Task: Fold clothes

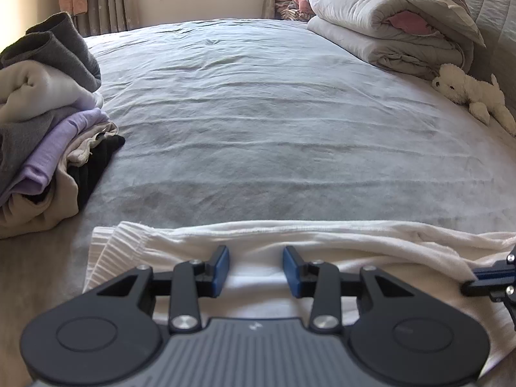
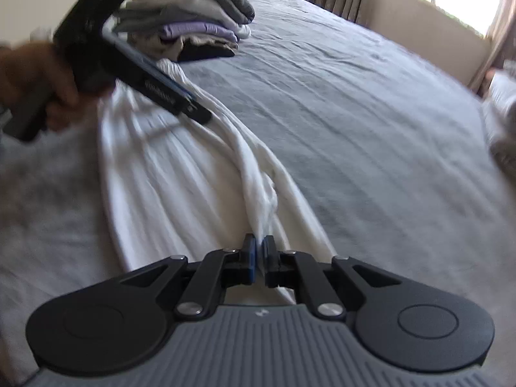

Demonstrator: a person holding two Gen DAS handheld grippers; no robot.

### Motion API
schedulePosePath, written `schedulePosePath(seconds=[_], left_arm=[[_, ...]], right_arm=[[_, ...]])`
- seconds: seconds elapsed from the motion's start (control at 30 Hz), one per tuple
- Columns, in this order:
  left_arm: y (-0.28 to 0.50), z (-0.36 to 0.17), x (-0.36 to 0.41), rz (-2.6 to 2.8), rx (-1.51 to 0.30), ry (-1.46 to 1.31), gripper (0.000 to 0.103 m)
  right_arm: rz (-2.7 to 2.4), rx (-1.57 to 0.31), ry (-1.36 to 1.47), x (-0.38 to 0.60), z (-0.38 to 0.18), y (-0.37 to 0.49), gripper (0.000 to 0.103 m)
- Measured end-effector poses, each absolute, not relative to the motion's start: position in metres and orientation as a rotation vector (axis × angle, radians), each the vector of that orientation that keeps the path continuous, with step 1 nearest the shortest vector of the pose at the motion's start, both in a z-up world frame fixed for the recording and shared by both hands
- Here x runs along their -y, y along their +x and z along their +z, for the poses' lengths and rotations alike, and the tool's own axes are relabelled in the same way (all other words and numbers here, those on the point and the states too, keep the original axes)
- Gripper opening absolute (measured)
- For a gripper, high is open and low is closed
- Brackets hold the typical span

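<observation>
A white garment (image 1: 322,242) lies spread along the near edge of the grey bed, its ribbed hem at the left. My left gripper (image 1: 256,267) sits over it near that hem, its blue pads apart, with flat white cloth below the gap and nothing pinched. In the right wrist view my right gripper (image 2: 259,251) is shut on a bunched ridge of the white garment (image 2: 180,174), which runs away from the pads in a twisted fold. A hand (image 2: 35,80) holds the left gripper (image 2: 196,113) at the upper left, its tip down on the cloth.
A pile of folded clothes (image 1: 48,122) in grey, cream, lilac and black stands on the bed's left side, also in the right wrist view (image 2: 193,29). Folded duvets (image 1: 387,25) and a white plush toy (image 1: 467,93) lie at the far right. Grey bedsheet (image 1: 258,113) stretches between.
</observation>
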State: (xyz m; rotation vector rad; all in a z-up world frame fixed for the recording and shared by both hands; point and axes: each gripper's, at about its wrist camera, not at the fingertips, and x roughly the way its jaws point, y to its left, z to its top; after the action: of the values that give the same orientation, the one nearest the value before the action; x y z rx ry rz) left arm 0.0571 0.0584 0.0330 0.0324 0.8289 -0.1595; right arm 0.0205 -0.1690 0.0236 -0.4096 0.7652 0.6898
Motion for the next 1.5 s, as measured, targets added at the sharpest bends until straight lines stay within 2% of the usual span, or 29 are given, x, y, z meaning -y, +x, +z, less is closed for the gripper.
schedulePosePath(seconds=[0.03,0.17,0.2,0.23,0.3,0.43,0.57,0.77,0.97,1.07,1.2,1.37,1.4,1.5], left_arm=[[0.057,0.033,-0.058,-0.159,-0.828,0.037,0.039],[0.057,0.033,-0.057,-0.159,-0.827,0.042,0.04],[0.058,0.033,-0.058,-0.16,-0.828,0.038,0.04],[0.058,0.033,-0.058,-0.161,-0.829,0.034,0.04],[0.058,0.033,-0.059,-0.162,-0.831,0.03,0.04],[0.058,0.033,-0.059,-0.165,-0.832,0.027,0.04],[0.059,0.033,-0.062,-0.169,-0.839,0.01,0.04],[0.06,0.035,-0.064,-0.173,-0.845,-0.01,0.041],[0.061,0.039,-0.067,-0.181,-0.834,-0.033,0.043],[0.059,0.045,-0.071,-0.182,-0.821,-0.054,0.043],[0.058,0.051,-0.073,-0.201,-0.802,-0.069,0.043],[0.059,0.045,-0.068,-0.215,-0.828,-0.049,0.043],[0.059,0.045,-0.067,-0.222,-0.83,-0.045,0.043],[0.057,0.044,-0.064,-0.235,-0.832,-0.036,0.043]], right_arm=[[0.689,-0.781,-0.362,0.17,0.023,0.027,0.014],[0.681,-0.84,-0.168,0.171,0.021,0.055,0.019],[0.686,-0.859,-0.105,0.174,0.019,0.062,0.028],[0.707,-0.878,-0.036,0.176,0.018,0.069,0.044],[0.733,-0.9,0.096,0.179,0.018,0.076,0.058],[0.759,-0.954,0.377,0.185,0.009,0.09,0.06],[0.757,-0.948,0.556,0.19,0.002,0.095,0.06],[0.721,-0.759,0.569,0.193,0.021,0.093,0.06],[0.666,-0.722,0.505,0.187,0.019,0.111,0.06],[0.601,-0.771,0.387,0.18,0.019,0.117,0.05],[0.63,-0.718,0.383,0.21,0.038,0.104,0.046],[0.63,-0.72,0.155,0.208,0.041,0.098,0.045],[0.607,-0.719,0.105,0.207,0.039,0.098,0.044],[0.601,-0.744,-0.004,0.199,0.03,0.097,0.02]])
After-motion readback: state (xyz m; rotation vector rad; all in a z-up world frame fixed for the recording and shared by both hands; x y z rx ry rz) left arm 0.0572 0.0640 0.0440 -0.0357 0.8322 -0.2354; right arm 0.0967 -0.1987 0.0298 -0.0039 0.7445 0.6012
